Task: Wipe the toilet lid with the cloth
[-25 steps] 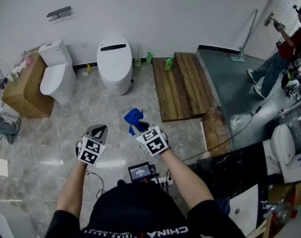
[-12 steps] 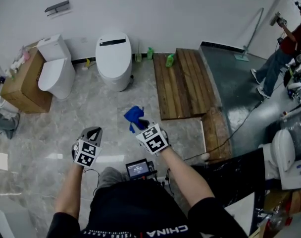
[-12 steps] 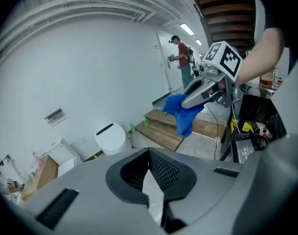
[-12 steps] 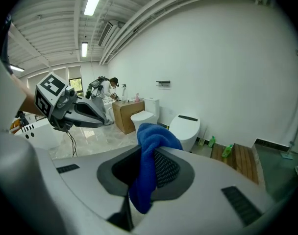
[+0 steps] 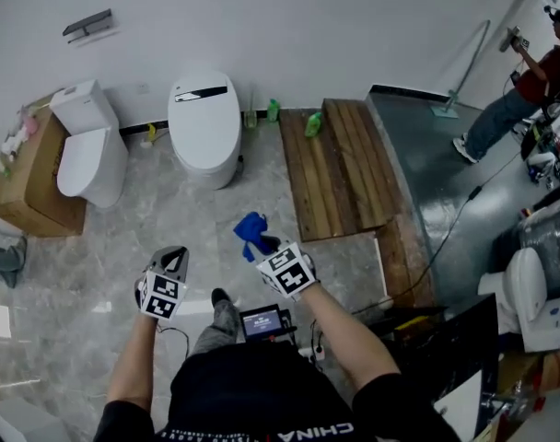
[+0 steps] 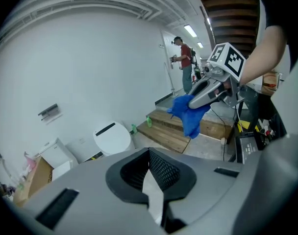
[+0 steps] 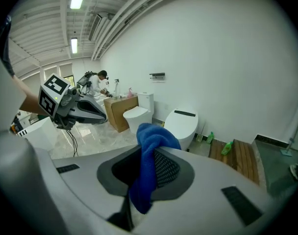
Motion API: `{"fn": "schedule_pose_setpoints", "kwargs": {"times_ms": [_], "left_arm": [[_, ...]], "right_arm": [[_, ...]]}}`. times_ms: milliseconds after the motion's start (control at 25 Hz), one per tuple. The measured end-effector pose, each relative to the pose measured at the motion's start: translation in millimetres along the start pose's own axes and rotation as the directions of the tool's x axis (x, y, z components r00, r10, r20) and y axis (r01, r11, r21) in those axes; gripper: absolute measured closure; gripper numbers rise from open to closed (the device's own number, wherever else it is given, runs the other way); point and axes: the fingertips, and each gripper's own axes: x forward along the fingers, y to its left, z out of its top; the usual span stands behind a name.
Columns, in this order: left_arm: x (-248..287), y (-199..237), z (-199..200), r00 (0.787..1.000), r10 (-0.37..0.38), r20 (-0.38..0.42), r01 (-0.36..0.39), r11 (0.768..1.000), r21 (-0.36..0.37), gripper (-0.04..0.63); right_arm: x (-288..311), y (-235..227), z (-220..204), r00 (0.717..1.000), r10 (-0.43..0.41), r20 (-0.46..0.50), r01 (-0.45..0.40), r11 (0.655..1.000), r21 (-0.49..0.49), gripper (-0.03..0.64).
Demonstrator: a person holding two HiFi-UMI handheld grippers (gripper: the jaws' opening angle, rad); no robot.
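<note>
Risk notes first. The blue cloth [image 7: 150,148] is pinched by a single fold in the right gripper [image 7: 150,175]. The jaws are clamped on it and most of the fabric flops free over the tips. Judged likely to drag out of the grip once it rubs across the lid, or to bunch so that bare jaw tips scrape the plastic. The cloth hangs in the air above the grey marble floor [image 5: 96,247], well short of the target. Two candidates lie ahead: the rounded toilet [image 5: 213,161] at the back wall with its lid [image 5: 204,118] down, and a second toilet [image 5: 85,159] further left, beside a cardboard box [image 5: 17,187]. Heading for the wrong one is possible. A green bottle [image 5: 273,110] stands on the floor near the rounded toilet and could be knocked over by a wide stroke. The left gripper [image 6: 154,180] is fully closed on nothing, so it offers no backup hold. Pose: both forearms reach forward from the body, grippers side by side and apart. Each points forward and downward, marker cube uppermost.
</note>
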Motion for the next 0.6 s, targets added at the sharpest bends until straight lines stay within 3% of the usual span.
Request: {"fn": "schedule_pose_setpoints", "kwargs": {"times_ms": [360, 600], "left_arm": [[66, 132, 20, 0.996, -0.076, 0.043, 0.076, 0.997, 0.001, 0.584], [101, 166, 14, 0.993, -0.111, 0.030, 0.112, 0.994, -0.015, 0.584]], "right_arm": [[82, -44, 78, 0.994, -0.108, -0.025, 0.109, 0.991, 0.072, 0.560], [123, -70, 98, 0.991, -0.122, -0.063, 0.128, 0.988, 0.091, 0.560]]}}
